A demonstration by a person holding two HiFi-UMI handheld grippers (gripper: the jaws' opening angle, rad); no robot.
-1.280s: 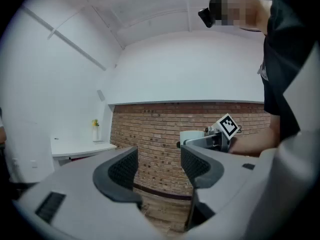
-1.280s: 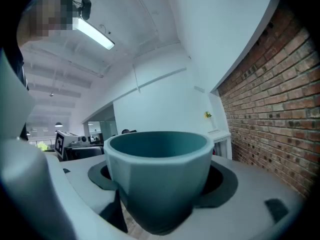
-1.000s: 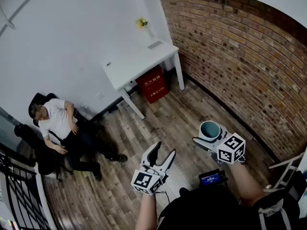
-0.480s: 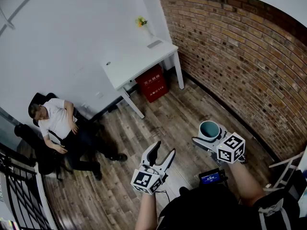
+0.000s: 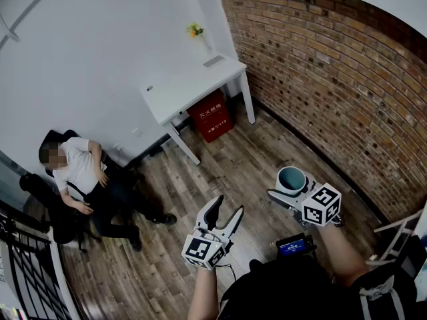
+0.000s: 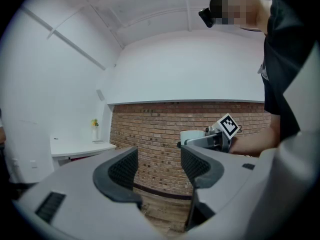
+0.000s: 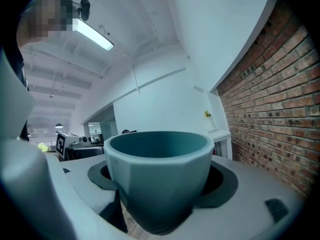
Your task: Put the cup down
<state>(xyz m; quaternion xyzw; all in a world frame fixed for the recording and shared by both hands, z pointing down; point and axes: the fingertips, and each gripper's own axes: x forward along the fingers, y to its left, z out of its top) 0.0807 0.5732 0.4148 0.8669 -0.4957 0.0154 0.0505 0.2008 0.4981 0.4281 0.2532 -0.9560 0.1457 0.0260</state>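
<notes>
- The cup (image 7: 159, 179), teal and upright, is being gripped by its sides between the jaws of the right hand-held gripper (image 5: 290, 188). It is being held in the air above the wooden floor (image 5: 247, 155), near the brick wall (image 5: 333, 79).
- Over the last second nothing is being changed. The cup and both hand-held grippers are being kept where they were, so the putting-down is judged as not yet begun.
- The left hand-held gripper (image 5: 227, 208) is being held just beside the right one, with its jaws apart and nothing between them.
- The white tabletop (image 5: 190, 85) is being seen well apart from the cup, across the room, with a red box (image 5: 212, 115) under it. If that is the intended surface, the cup is judged to need carrying there before the jaws are opened.
- A seated person (image 5: 80, 169) is being seen by the far wall, taking no part in the task.
</notes>
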